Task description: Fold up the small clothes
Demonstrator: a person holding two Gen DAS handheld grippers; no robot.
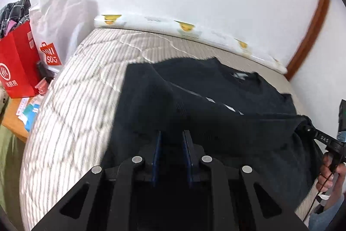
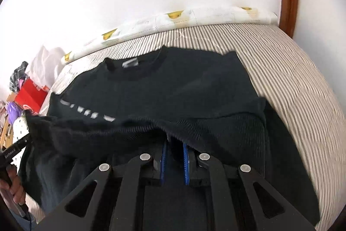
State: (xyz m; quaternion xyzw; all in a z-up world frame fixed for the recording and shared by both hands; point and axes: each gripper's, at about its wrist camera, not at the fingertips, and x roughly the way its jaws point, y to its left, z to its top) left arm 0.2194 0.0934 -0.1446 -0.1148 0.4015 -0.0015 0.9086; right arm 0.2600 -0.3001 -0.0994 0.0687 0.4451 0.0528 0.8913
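Note:
A black sweater (image 1: 216,92) lies on the striped bed, collar toward the wall; it also shows in the right wrist view (image 2: 173,88). Its ribbed bottom hem is lifted and stretched between both grippers over the body. My left gripper (image 1: 172,135) is shut on the hem near its left corner. My right gripper (image 2: 175,142) is shut on the hem near its right corner. The right gripper's side also shows at the right edge of the left wrist view (image 1: 320,135), and the left gripper at the left edge of the right wrist view (image 2: 17,148).
The grey striped bed cover (image 1: 82,101) fills the area around the sweater. A white pillow with yellow prints (image 1: 183,27) lies along the wall. A red paper bag (image 1: 19,66) and white plastic bags (image 1: 58,21) stand on a wooden side table at left.

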